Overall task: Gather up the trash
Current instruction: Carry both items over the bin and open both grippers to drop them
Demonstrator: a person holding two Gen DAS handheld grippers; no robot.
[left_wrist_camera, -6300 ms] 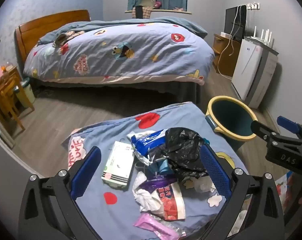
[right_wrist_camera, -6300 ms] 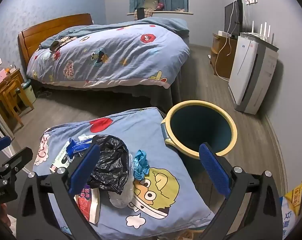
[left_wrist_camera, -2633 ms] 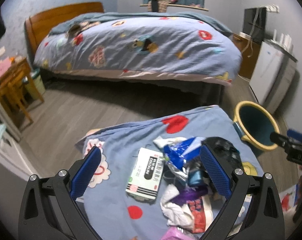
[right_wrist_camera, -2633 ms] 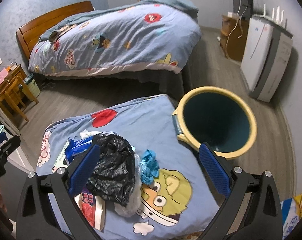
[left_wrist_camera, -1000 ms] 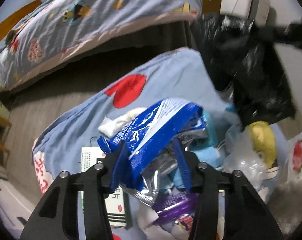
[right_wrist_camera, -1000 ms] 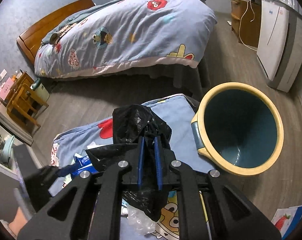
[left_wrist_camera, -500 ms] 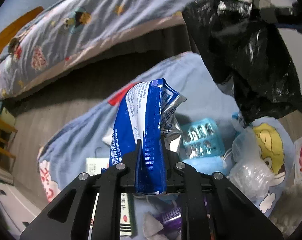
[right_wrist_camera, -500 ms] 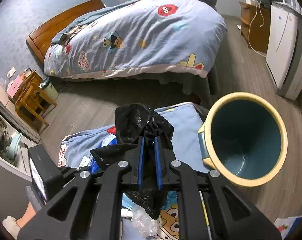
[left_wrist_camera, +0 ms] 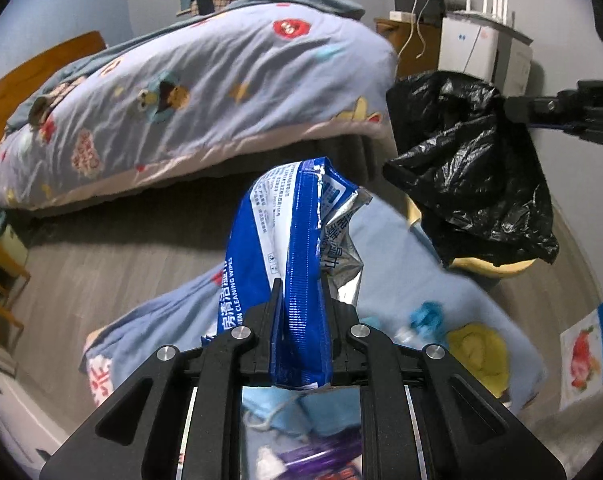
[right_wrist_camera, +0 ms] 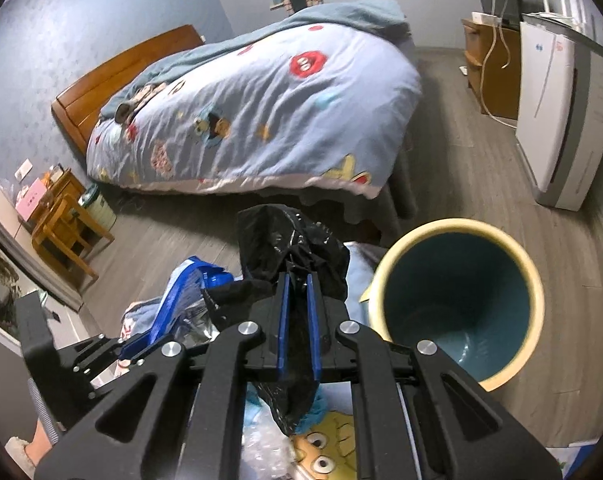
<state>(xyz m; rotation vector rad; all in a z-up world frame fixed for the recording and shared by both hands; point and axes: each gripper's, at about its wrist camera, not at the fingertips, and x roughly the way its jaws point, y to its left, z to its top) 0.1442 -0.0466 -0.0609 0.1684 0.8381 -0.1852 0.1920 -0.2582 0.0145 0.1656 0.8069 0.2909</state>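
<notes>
Blue-and-white foil of a cleaning-wipes packet [left_wrist_camera: 297, 264] stands pinched upright in the left gripper [left_wrist_camera: 301, 304], raised above the littered cartoon-print blanket [left_wrist_camera: 385, 240]. To its right, the right gripper [right_wrist_camera: 297, 292] is clamped on a crumpled black plastic bag [right_wrist_camera: 289, 244] that dangles beside the yellow-rimmed teal waste bin [right_wrist_camera: 457, 300].

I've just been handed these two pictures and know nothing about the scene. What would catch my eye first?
A blue wipes packet stands pinched in the left gripper, dead centre of the left wrist view. A crumpled black plastic bag hangs from the right gripper, just left of the yellow-rimmed bin on the floor. Behind both, a big bed with a cartoon quilt fills the room.
</notes>
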